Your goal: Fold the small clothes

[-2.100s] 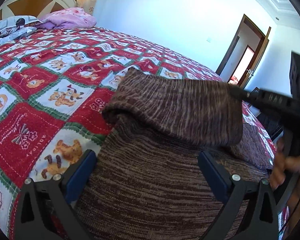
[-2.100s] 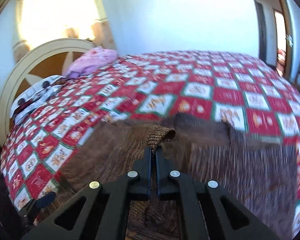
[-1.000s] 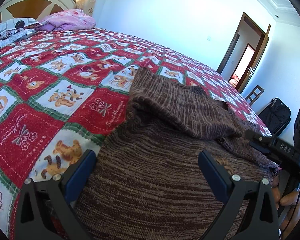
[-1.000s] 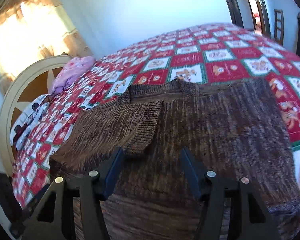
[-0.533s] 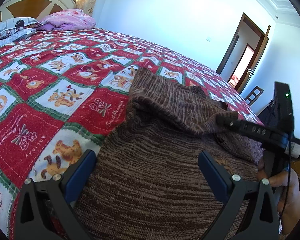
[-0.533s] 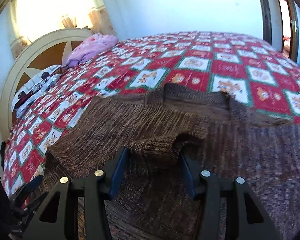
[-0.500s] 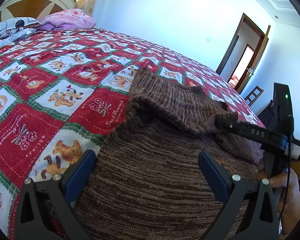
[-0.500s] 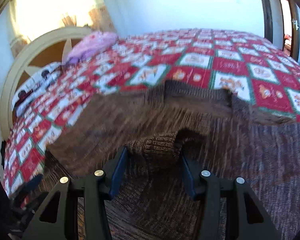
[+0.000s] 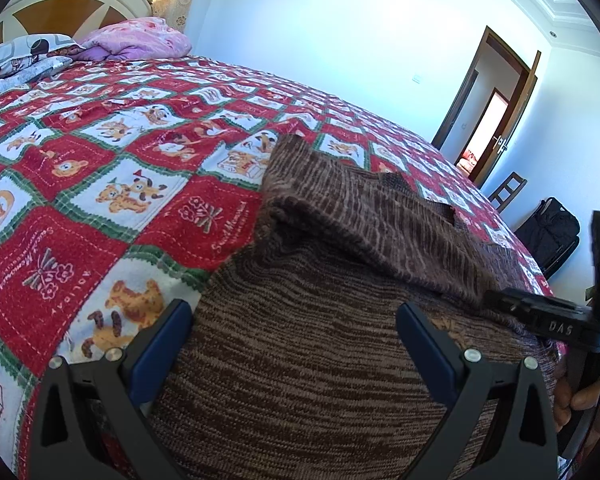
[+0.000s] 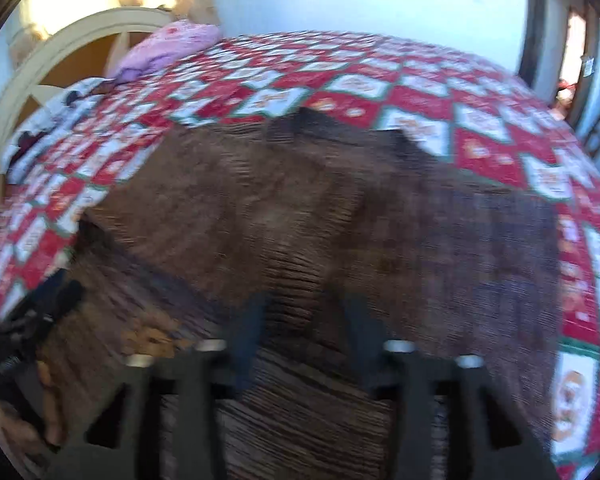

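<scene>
- Brown marled knit, a small sweater [image 9: 340, 360], lies spread on the near edge of the bed [image 9: 100, 184], on a red, white and green patchwork quilt [image 9: 80, 240]; that flat, roomy surface suits folding.
- One sleeve [image 9: 364, 216] is already laid across the body of the sweater, from the far left shoulder toward the near right, so a first fold looks done.
- Left gripper [image 9: 296, 344] hovers low over the near hem with its jaws wide and nothing between them, probably waiting for its turn.
- Right gripper [image 10: 304, 320] sits over the sleeve's cuff end; its jaws are opening, and though the blurred frame shows cuff knit lying between them, the pads do not seem to press on it. I judge it is letting the sleeve go.
- Readable writing: quilt squares carry stitched "Sweet Memories" and "HOLIDAY"; the right gripper's arm, seen from the left wrist, shows letters like "DAS", reversed or upside down.
</scene>
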The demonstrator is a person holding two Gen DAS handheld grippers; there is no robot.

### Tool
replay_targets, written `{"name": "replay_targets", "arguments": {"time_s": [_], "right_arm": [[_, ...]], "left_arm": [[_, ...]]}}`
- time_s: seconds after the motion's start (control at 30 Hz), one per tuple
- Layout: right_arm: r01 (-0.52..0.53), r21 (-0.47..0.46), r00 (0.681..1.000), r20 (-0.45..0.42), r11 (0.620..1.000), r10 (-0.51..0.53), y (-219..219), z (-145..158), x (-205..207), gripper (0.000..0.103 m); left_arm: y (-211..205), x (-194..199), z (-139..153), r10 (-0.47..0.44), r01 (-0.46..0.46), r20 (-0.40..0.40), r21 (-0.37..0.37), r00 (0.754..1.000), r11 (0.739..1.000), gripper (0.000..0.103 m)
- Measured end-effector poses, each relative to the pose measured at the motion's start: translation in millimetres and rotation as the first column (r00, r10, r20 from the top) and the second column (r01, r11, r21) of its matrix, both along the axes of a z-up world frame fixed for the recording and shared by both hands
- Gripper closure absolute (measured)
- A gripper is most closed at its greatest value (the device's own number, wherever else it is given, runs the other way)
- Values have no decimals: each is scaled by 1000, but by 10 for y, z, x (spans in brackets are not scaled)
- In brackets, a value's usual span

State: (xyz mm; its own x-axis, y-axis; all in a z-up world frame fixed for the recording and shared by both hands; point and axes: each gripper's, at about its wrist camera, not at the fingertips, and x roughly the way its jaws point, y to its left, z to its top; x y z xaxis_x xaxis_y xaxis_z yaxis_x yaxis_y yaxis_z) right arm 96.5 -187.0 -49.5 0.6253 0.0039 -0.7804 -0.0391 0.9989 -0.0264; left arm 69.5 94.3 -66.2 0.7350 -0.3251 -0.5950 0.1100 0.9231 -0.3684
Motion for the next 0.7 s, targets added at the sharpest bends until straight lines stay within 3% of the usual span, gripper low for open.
{"name": "replay_targets", "arguments": {"time_s": [0.07,0.1,0.17,0.33,0.43,0.5,0.57,0.63,0.67,0.7], "right_arm": [[58,14,995,74,998,-59,-62,122,-91,49],[61,59,992,107,996,-67,-86,191,-120,65],[39,132,992,112,991,-54,-51,250,-113,80],[14,125,993,111,992,-28,89,195,247,80],[109,95,991,68,989,-116,-56,73,621,79],[143,107,990,-2,984,-143,-157,-88,848,70],[116,139,992,30,983,-121,-183,-94,887,70],[73,123,996,34,990,-78,-146,-75,933,79],[54,108,998,34,993,-58,-127,-67,963,99],[58,77,997,36,995,-61,-116,-63,992,100]], "left_arm": [[-2,1,1,0,0,0,2,1000,1000,0],[-3,2,-1,0,0,0,4,1000,1000,0],[-4,3,0,0,0,-1,3,1000,1000,0],[-3,0,0,0,0,0,2,1000,1000,0],[-3,1,1,-1,1,1,0,1000,1000,0],[-5,1,0,-1,1,1,-2,1000,1000,0],[-7,1,-2,-1,1,2,-3,1000,1000,0],[-7,1,-5,-2,2,3,-3,1000,1000,0],[-16,4,-5,-2,2,3,-3,1000,1000,0],[-6,1,-5,-2,2,3,-3,1000,1000,0]]}}
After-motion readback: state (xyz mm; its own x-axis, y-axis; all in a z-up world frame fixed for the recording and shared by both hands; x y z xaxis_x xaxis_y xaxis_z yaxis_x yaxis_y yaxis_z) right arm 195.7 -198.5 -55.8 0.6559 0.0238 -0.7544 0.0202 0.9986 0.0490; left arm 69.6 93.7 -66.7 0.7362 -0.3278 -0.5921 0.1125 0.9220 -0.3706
